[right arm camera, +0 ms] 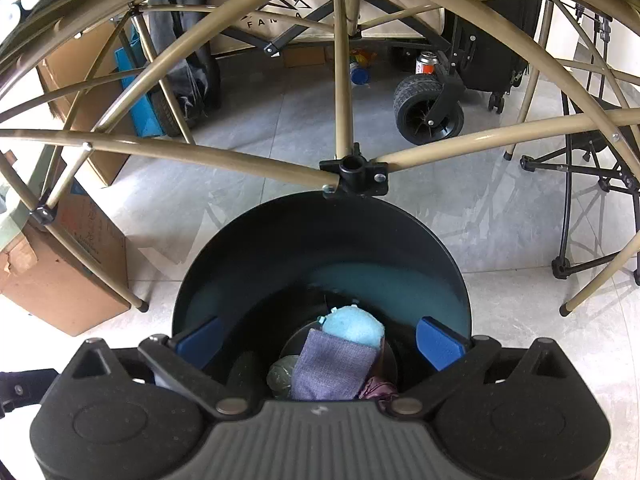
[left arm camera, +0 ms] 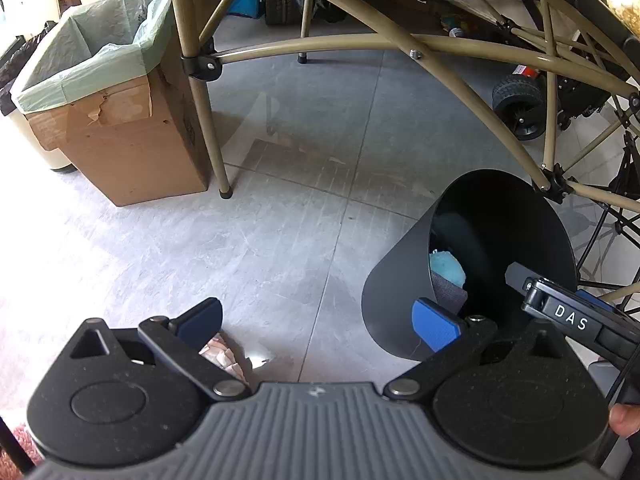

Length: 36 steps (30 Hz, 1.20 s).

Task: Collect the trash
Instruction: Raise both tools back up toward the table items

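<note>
The round dark bin (right arm camera: 320, 256) stands up, mouth open to the top — soft blue and purple trash (right arm camera: 340, 352) inside. Right gripper (right arm camera: 320, 336) and left gripper (left arm camera: 318, 322) both gape wide, holding nothing.

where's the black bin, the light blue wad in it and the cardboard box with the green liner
black bin (right arm camera: 280, 240), right wrist view, on its inner back wall
light blue wad (right arm camera: 352, 326), right wrist view, on its top
cardboard box (left arm camera: 132, 152), left wrist view, on its front face

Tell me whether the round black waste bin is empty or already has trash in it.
Not empty. The round black waste bin holds a light blue fluffy wad, a purple woven cloth piece and other scraps at its bottom.
</note>
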### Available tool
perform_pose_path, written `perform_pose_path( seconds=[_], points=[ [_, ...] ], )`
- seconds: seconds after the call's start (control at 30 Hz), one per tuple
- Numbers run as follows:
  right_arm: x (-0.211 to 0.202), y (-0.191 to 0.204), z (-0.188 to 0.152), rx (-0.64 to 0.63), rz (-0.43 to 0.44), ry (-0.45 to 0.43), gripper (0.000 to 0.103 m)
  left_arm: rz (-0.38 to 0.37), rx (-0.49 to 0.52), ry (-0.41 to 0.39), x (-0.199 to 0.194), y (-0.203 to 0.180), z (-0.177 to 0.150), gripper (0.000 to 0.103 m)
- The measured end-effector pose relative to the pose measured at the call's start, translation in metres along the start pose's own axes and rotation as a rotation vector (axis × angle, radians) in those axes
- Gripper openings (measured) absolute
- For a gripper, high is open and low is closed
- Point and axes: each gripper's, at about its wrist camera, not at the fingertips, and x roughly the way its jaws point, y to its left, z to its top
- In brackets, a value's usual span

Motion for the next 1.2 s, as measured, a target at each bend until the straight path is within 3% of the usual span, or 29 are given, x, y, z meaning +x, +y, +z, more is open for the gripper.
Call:
perform_pose_path(
  seconds=[0.53,1.2],
  points=[
    [-0.012,-0.003,-0.002,-0.01,-0.004,-0.038,0.103,0.0,0.008,-0.029,-0.008,-0.004,-0.001,0.103],
    [-0.118,-0.025,-0.006,-0.017,0.069,-0.252,0.103,-0.06,0.041,-0.301,-0.094,-0.027,-0.012,0.103]
  ],
)
